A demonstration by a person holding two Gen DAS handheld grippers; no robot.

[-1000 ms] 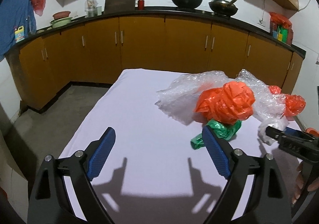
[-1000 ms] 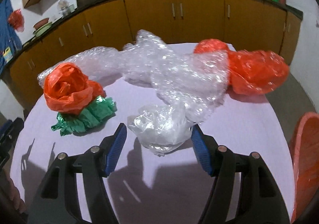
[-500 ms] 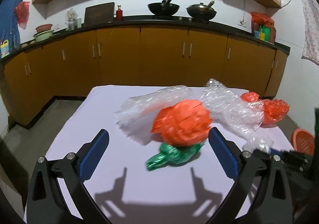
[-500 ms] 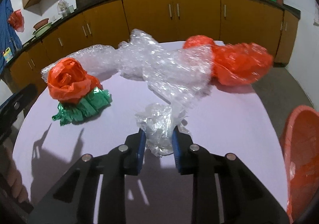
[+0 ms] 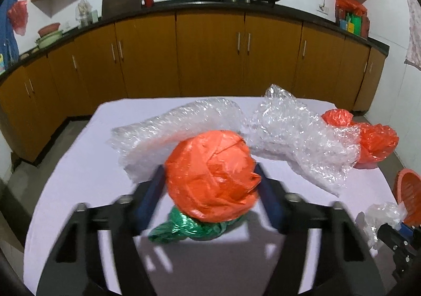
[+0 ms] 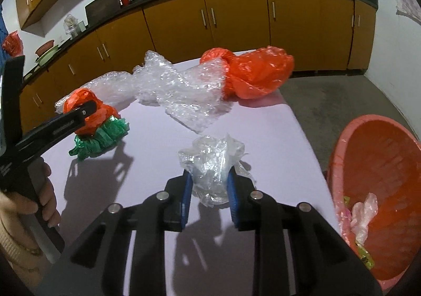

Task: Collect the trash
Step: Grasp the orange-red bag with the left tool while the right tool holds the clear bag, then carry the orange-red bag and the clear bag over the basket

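My left gripper (image 5: 210,185) is closed around a crumpled orange plastic bag (image 5: 210,177) that rests on a green bag (image 5: 194,227); the same pair shows in the right wrist view with the orange bag (image 6: 88,111) atop the green bag (image 6: 101,138). My right gripper (image 6: 209,185) is shut on a clear crumpled plastic wad (image 6: 210,161), held just above the table beside the orange basket (image 6: 379,190). The wad also shows in the left wrist view (image 5: 381,219). A long bubble wrap sheet (image 5: 289,133) and a second orange bag (image 6: 257,75) lie further back.
The table has a lilac cloth (image 6: 147,164). The orange basket (image 5: 409,190) stands off the table's right edge and holds some trash. Brown kitchen cabinets (image 5: 210,54) line the wall behind. The table's right edge drops to a grey floor (image 6: 342,101).
My left gripper moved forward and closed around the orange bag. My right gripper closed on the clear wad and carried it rightward toward the basket.
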